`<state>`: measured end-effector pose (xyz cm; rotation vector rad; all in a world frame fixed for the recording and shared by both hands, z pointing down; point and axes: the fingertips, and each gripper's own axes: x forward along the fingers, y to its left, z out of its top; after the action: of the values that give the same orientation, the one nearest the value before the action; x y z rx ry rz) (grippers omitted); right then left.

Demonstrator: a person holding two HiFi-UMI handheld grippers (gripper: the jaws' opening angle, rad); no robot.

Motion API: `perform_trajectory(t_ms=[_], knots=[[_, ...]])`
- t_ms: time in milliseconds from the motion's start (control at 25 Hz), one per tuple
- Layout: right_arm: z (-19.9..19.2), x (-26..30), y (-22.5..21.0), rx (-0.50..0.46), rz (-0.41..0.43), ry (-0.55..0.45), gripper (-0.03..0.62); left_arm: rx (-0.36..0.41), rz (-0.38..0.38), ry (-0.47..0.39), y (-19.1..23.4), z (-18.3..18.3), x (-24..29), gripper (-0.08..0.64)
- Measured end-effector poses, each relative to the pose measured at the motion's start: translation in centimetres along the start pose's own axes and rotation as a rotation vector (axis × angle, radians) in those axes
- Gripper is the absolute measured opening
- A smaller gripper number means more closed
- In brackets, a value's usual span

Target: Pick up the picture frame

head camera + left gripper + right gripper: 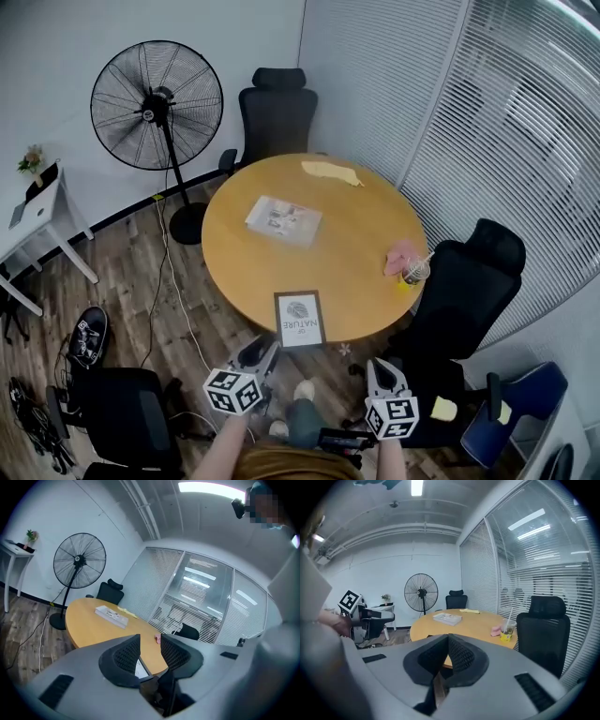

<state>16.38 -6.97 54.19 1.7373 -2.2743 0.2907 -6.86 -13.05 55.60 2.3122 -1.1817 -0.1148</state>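
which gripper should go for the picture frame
Probably left. The left gripper sits nearer the picture frame, jaws apart and lined up on it; the right gripper is further off, jaws together.

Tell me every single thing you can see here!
table: one, light wood, round, centre
picture frame: one, dark-edged, lying at table's near edge
magazine: one, pale, table's middle
cloth: one, yellow, table's far edge
cup with straw: one, yellowish, table's right edge, beside a pink thing
fan: one, black, left of table
black chairs: three, behind table, right of it, lower left
blue chair: one, lower right
side table: one, white, far left, small plant on it
left gripper: one, grey, jaws apart, empty
right gripper: one, grey, jaws together, empty
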Motion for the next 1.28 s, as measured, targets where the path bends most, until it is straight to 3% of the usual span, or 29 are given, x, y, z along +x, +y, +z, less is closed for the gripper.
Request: perform_trajectory(t_ms=[680,1040,1280], knots=[[-2.1,3.8,-0.9,0.092,0.053,0.032,0.012,-0.010,0.030,0.059,2.0,-1.2,3.9,0.150],[-3.2,6.8,-1.8,0.093,0.067,0.097,0.012,-0.059,0.083,0.131,5.1,-4.3,5.4,0.152],[-4.7,9.1,-2.4,0.076,0.096,0.161,0.012,-0.145,0.117,0.216,7.5,-8.2,6.8,0.155]])
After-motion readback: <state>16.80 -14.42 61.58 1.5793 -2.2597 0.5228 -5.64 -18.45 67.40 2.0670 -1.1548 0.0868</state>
